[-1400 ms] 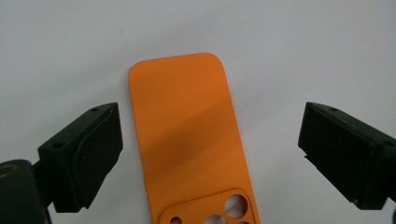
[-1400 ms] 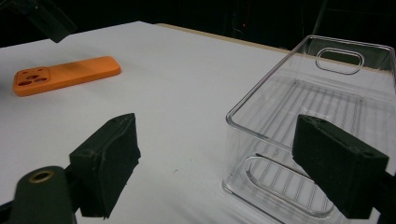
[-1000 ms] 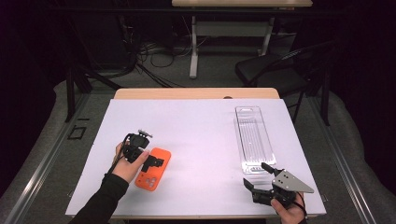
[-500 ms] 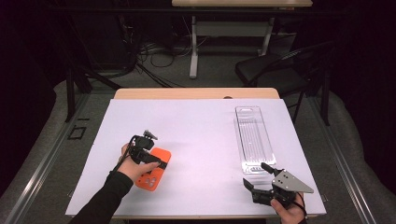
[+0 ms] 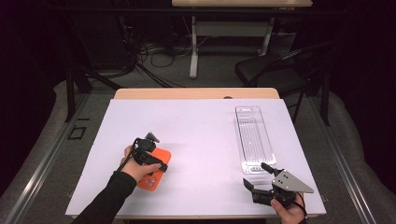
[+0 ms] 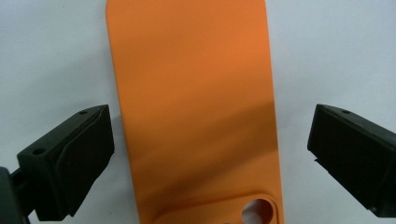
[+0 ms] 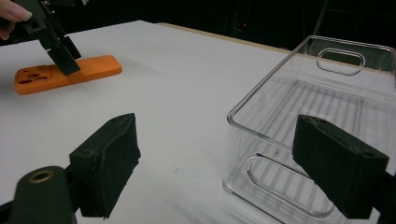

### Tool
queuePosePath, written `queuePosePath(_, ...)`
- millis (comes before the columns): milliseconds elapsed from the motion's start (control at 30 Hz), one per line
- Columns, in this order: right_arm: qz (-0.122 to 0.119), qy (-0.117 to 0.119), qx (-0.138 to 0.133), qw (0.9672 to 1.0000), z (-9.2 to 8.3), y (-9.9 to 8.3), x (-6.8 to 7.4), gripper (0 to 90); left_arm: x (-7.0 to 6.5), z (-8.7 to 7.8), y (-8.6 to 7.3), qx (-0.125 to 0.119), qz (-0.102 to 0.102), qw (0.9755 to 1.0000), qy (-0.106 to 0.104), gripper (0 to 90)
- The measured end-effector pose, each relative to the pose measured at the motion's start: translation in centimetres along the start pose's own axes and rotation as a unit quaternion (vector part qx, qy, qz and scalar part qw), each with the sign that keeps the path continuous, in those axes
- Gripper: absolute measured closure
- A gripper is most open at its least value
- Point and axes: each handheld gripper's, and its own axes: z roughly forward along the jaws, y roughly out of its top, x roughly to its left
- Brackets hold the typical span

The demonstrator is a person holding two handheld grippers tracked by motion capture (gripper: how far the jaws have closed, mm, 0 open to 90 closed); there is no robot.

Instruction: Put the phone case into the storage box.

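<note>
White tabletop (image 5: 201, 135) in a dark room, chair (image 5: 275, 70) and cables on the floor behind it

Left gripper (image 5: 150, 154): jaws spread wide, pointing down over the orange case (image 5: 154, 175). In the left gripper view the case (image 6: 196, 107) lies flat between the jaws, clear gap on both sides, pads not touching it. Camera cutout end of the case sits at the bottom of that view. Left hand (image 5: 135, 165) wraps the gripper body, dark sleeve coming in from the bottom edge

Case is on the left half of the tabletop, near the front, lying back up and slanted. From the right gripper view it shows far left (image 7: 65, 72) with the left gripper (image 7: 60, 53) right above it

Right gripper (image 5: 259, 179): jaws spread, nothing between them, low over the tabletop at the front right corner, grey plate on top. Its jaws aim toward the near end of the clear tray (image 5: 254, 140); in the right gripper view the tray (image 7: 280, 93) sits just ahead, near corner between the jaws, apart from both

Tray is empty-looking, ribbed floor, long side running away from the person, well apart from the case
</note>
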Motion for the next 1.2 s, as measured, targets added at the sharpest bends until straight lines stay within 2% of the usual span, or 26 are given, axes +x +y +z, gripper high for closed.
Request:
queuePosePath(267,0.000,0.000,0.000,1.0000,0.00,0.00,0.00,14.1,0.06,0.39,-0.14,0.012,0.000,0.9999,-0.002,1.7)
queuePosePath(567,0.000,0.000,0.000,1.0000,0.00,0.00,0.00,14.1,0.09,0.64,-0.24,0.013,-0.004,0.9999,0.000,1.7)
queuePosePath(800,0.000,0.000,0.000,1.0000,-0.02,0.00,0.01,14.1,0.00,0.68,-0.17,0.017,-0.003,0.9998,0.007,2.6)
queuePosePath(933,0.000,0.000,0.000,1.0000,-0.02,-0.01,-0.01,14.1,-0.05,0.57,-0.18,0.018,0.001,0.9996,0.020,8.4)
queuePosePath(1200,0.001,0.000,0.000,1.0000,0.03,-0.03,0.00,14.1,-0.20,0.62,-0.19,0.019,0.003,0.9994,0.027,9.0)
